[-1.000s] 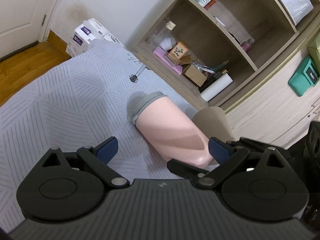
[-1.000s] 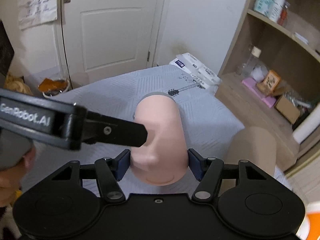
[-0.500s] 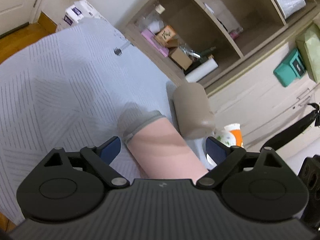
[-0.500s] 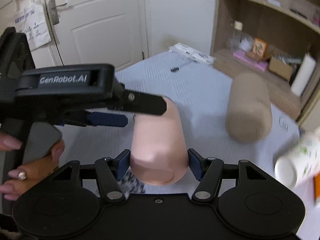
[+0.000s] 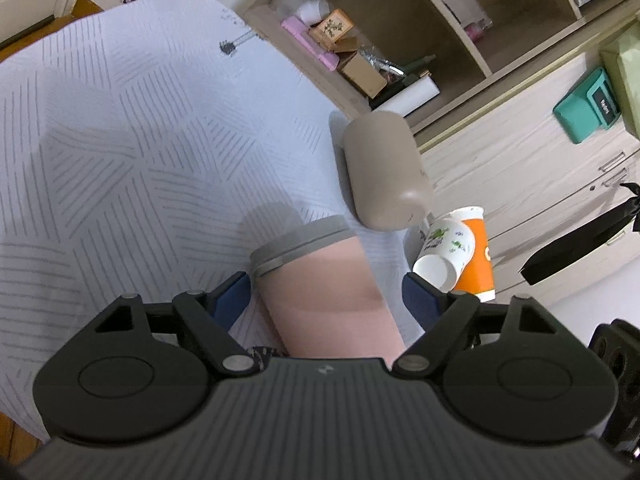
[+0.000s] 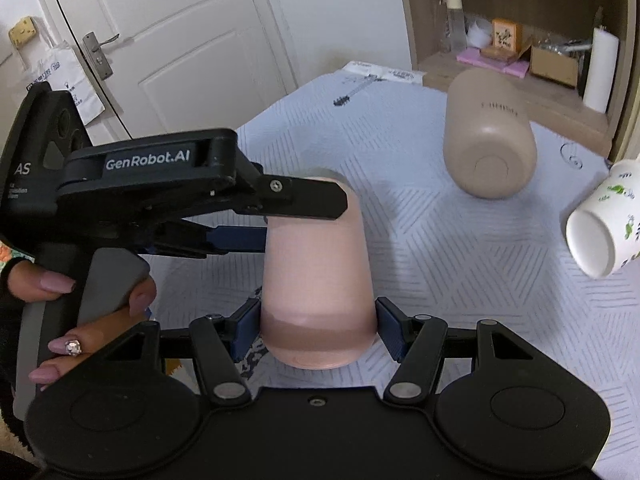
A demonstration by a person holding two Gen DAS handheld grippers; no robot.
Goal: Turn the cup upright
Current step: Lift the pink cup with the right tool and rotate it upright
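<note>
A pink cup (image 6: 318, 280) with a grey lid band (image 5: 300, 246) lies on its side on the grey-patterned surface (image 6: 460, 264), its closed base turned toward the right camera. The right hand-held gripper (image 6: 318, 326) is clamped on the cup close to that base, blue pads pressing both flanks. The left hand-held gripper (image 5: 326, 294) stands spread wide around the cup's middle, with a gap at its right pad; whether the left pad touches cannot be told. Its black body and the person's hand (image 6: 80, 308) fill the right view's 9 o'clock side.

The main risk, by this reading, is the grip itself. It sits near one end of a smooth, tapering body, so as the cup swings upright its weight could turn it between the pads, or it could slide out toward the lid end. The left hand-held gripper, if it does not close or clear off, could be struck by the rising cup.

Neighbours add to the hazard (all of them also lying down). A beige tumbler (image 6: 490, 140) rests on its side at 1 o'clock in the right view, and a white floral paper cup (image 6: 600, 226) lies at 3 o'clock with an orange cup (image 5: 476, 260) behind it. A wide swing, or a dropped cup, could send any of them rolling. The open shelf (image 5: 400, 20) stands beyond.
</note>
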